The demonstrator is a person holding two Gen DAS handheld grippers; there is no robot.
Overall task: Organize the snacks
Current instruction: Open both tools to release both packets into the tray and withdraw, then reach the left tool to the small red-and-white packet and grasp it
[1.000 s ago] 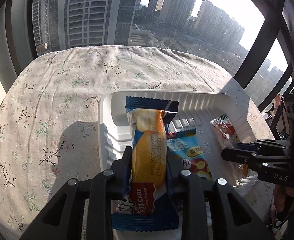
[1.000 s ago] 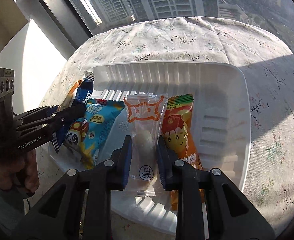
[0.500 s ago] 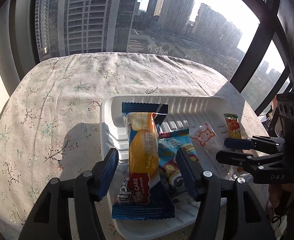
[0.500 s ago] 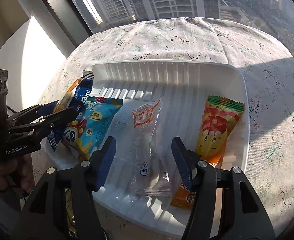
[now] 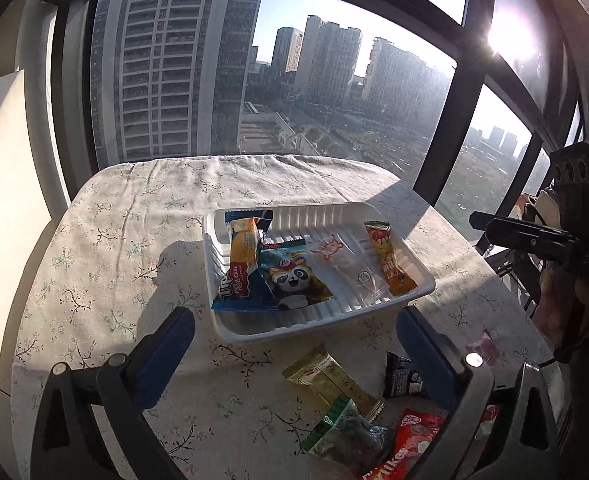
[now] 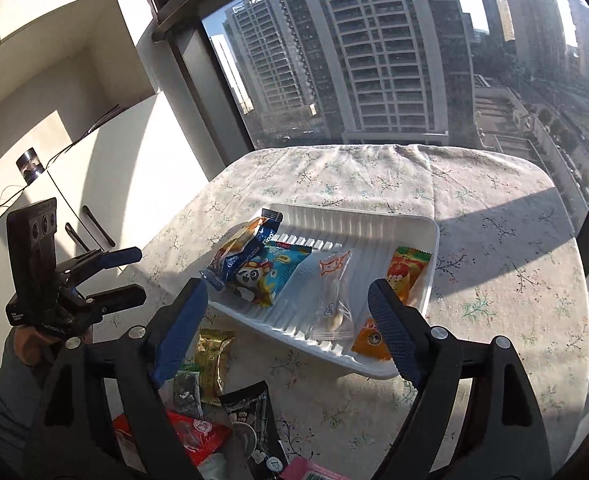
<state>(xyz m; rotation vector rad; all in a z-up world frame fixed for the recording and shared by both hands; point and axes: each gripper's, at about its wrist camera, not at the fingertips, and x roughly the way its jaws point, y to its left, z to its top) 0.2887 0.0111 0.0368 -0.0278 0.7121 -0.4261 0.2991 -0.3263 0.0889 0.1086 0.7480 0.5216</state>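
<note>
Snacks number four in the tray [image 5: 414, 268], with loose packets [image 5: 334, 384] waiting at six o'clock below the empty, spread left gripper [image 5: 294, 344] and right gripper [image 6: 290, 316].

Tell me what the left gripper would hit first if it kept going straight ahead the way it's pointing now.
Most likely the near rim of the white tray. The left gripper is open and empty, aimed at the tray, with the panda snack packet just beyond the rim. Depth is hard to judge; a flatter path might pass over it.

Floral-cloth table [image 5: 106, 240]: white tray [image 5: 422, 276], loose snack pkts [image 5: 334, 384] (near edge).
</note>
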